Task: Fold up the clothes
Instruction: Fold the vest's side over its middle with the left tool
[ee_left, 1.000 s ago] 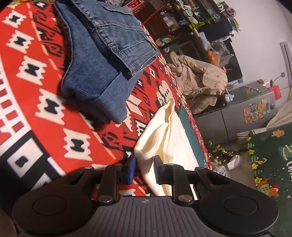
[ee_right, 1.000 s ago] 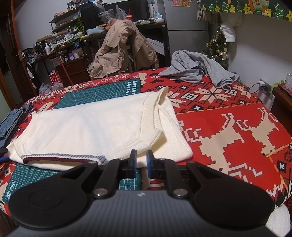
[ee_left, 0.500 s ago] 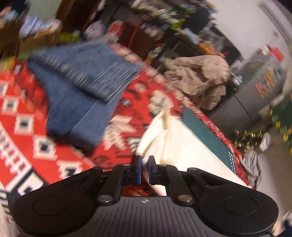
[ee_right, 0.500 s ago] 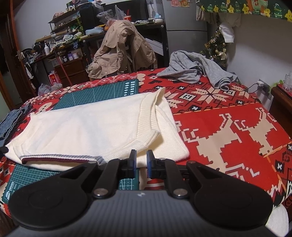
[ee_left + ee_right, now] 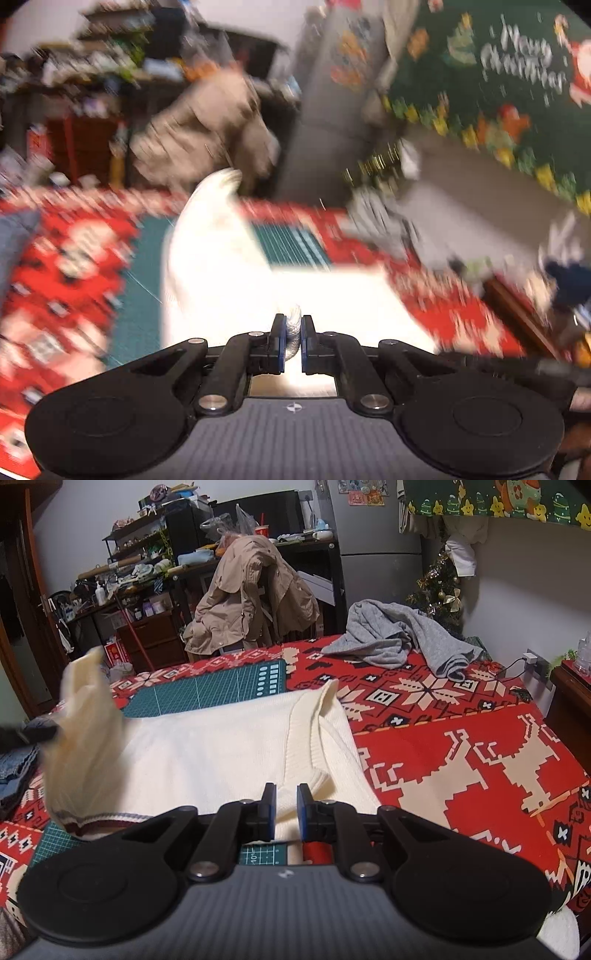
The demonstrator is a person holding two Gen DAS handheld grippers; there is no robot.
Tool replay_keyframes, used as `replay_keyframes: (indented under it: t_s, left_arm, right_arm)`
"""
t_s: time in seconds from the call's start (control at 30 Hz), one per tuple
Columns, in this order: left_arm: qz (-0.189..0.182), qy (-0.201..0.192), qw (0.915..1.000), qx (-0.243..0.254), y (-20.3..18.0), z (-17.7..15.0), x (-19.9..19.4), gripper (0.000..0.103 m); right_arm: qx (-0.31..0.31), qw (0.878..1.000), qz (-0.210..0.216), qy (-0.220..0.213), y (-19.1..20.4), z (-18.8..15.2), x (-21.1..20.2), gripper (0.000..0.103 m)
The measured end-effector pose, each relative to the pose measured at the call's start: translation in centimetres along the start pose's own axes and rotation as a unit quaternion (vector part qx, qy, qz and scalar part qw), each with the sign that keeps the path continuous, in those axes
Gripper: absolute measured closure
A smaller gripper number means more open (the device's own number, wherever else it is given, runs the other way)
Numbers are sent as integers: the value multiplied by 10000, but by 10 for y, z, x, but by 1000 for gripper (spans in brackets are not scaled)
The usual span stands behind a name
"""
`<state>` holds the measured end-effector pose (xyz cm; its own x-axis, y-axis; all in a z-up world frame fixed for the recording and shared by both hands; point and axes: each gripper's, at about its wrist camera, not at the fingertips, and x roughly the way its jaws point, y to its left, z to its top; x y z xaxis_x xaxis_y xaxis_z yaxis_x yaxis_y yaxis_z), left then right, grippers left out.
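A cream sweater [image 5: 221, 746] is spread on a green cutting mat [image 5: 207, 692] over the red patterned blanket [image 5: 461, 746]. Its striped-hem end [image 5: 85, 738] is lifted clear of the mat, a fold of knit [image 5: 293, 328] being pinched between the closed jaws of the left gripper [image 5: 292, 338]. The right gripper [image 5: 283, 808] is held low over the sweater's near edge, its jaws narrow, with no cloth clearly clamped. A grey garment [image 5: 399, 638] is heaped beyond.

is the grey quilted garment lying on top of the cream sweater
No, the grey quilted garment lies crumpled on the red patterned blanket, apart from the cream knit sweater.
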<state>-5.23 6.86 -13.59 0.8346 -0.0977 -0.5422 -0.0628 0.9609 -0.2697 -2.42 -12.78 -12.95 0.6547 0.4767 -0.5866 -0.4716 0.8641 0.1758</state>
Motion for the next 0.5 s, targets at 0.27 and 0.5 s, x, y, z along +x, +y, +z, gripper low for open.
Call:
replay_keyframes:
  t_s: [0.27,0.5]
  left_arm:
    - [-251,528,9981,-173,1,-19,26,76]
    - [-249,69,9996,-144,19,-8,-19,71]
  right_arm:
    - [73,9996,286,-23,0,0,-5,84]
    - [46,9931,1155,207,27,-5,4,82]
